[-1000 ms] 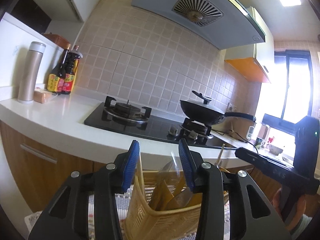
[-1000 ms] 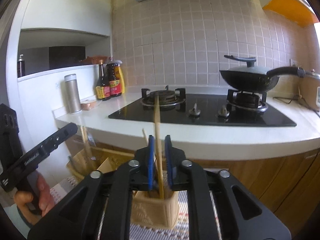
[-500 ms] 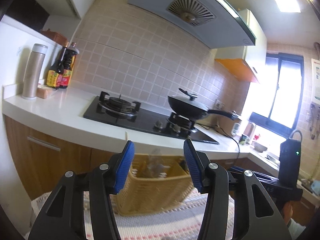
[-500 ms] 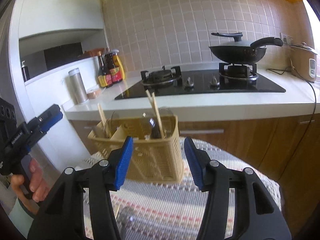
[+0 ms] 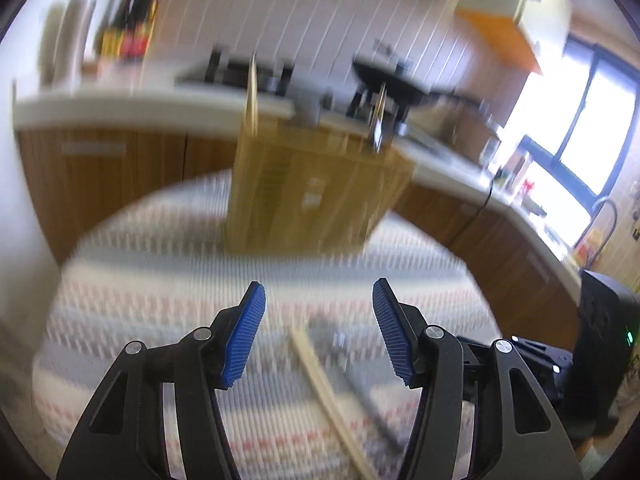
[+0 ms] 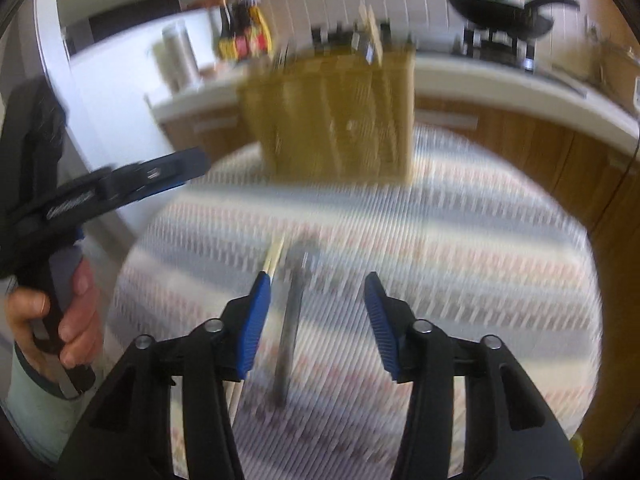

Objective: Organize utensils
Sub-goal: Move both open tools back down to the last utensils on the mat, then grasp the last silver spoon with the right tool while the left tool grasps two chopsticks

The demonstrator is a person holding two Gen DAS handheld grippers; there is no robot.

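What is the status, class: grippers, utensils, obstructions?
Left gripper opening, empty. Right gripper closing, nothing pinched yet. Chopstick and dark utensil loose on mat; basket behind. Nothing in the way.

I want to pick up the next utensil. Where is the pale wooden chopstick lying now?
The pale wooden chopstick lies on the striped woven mat, left of the dark metal utensil, in front of the tan woven basket in both wrist views.

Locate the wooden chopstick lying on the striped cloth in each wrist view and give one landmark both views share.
Left wrist: the chopstick runs from bottom centre toward the lower right, between the open pads.
Right wrist: the chopstick lies just above the left pad, left of a dark utensil.
Shared landmark: the woven basket, upper centre in both.
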